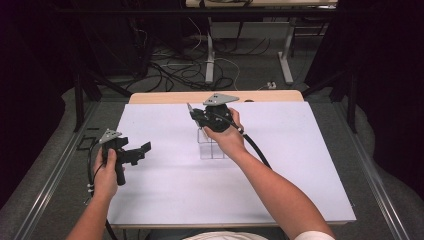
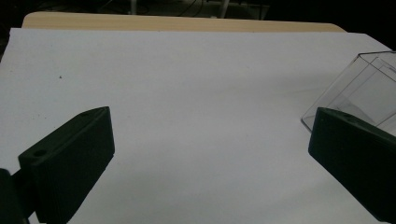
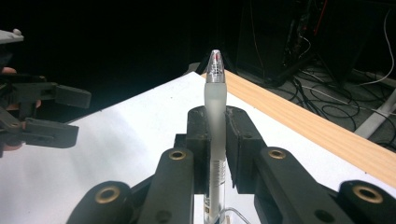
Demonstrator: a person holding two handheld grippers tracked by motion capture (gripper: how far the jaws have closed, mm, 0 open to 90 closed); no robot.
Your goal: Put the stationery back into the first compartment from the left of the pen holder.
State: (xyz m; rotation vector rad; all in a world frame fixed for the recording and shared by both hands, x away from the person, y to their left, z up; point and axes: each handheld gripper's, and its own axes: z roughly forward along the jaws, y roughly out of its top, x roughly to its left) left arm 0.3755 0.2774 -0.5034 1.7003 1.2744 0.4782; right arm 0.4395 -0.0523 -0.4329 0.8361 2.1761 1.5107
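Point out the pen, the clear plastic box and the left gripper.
pen (image 3: 215, 107): right gripper view, on its frosted barrel just above the jaws.
clear plastic box (image 2: 359, 88): left gripper view, on its transparent side wall.
left gripper (image 1: 141, 151): high view, midway between its open fingertips.

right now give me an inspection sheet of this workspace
surface: white sheet over a light wooden table
job's things: frosted translucent pen clamped upright; clear plastic box standing on the sheet under the right hand
clutter: nothing seen
grippers: right gripper shut on the pen above the box; left gripper open, holding nothing, left of the box
cables: black cable trailing from the right gripper; loose cables on the floor
surroundings: grey floor, metal table legs, dark curtains
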